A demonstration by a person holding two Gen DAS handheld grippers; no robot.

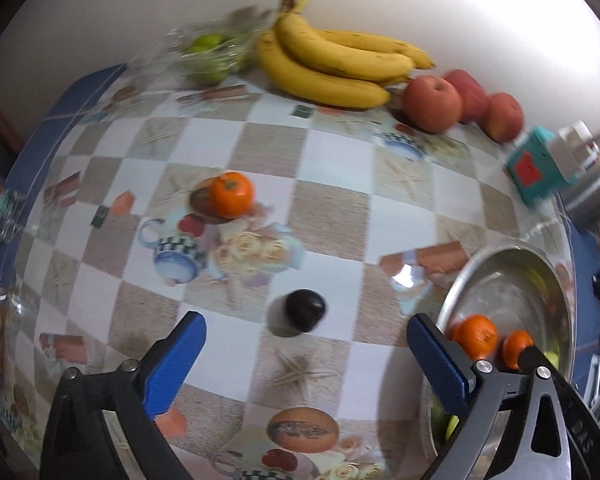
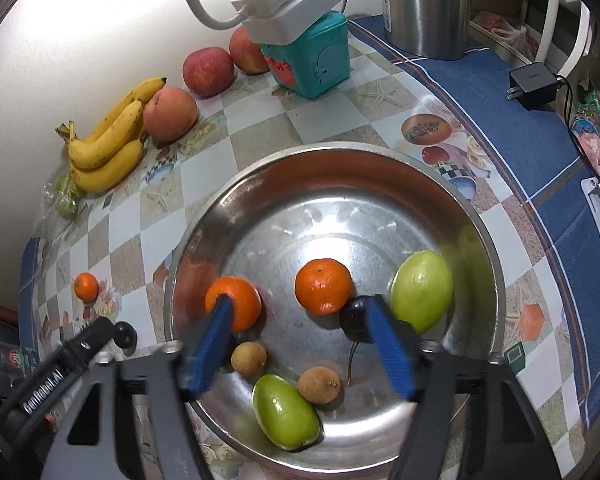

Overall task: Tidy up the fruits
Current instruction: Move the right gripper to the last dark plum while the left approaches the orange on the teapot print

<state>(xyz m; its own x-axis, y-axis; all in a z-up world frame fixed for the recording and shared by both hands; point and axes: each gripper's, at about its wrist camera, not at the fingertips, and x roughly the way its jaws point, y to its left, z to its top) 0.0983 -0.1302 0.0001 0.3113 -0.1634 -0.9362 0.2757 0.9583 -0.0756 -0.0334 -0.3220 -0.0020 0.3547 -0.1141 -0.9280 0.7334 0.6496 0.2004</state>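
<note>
Left gripper (image 1: 306,354) fingers open: centre them over the small dark round fruit (image 1: 305,310) on the counter (image 1: 332,208) before closing. Right gripper (image 2: 300,344) fingers open above the round steel bowl (image 2: 496,280)

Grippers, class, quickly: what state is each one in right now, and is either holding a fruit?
Left gripper: open, holding nothing, above the tablecloth.
Right gripper: open, holding nothing, over the metal bowl.

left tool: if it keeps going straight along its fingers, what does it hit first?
Probably the dark round fruit on the tablecloth, roughly centred ahead of the open left tool. Depth is unclear, so it might touch cloth just short of it.
</note>
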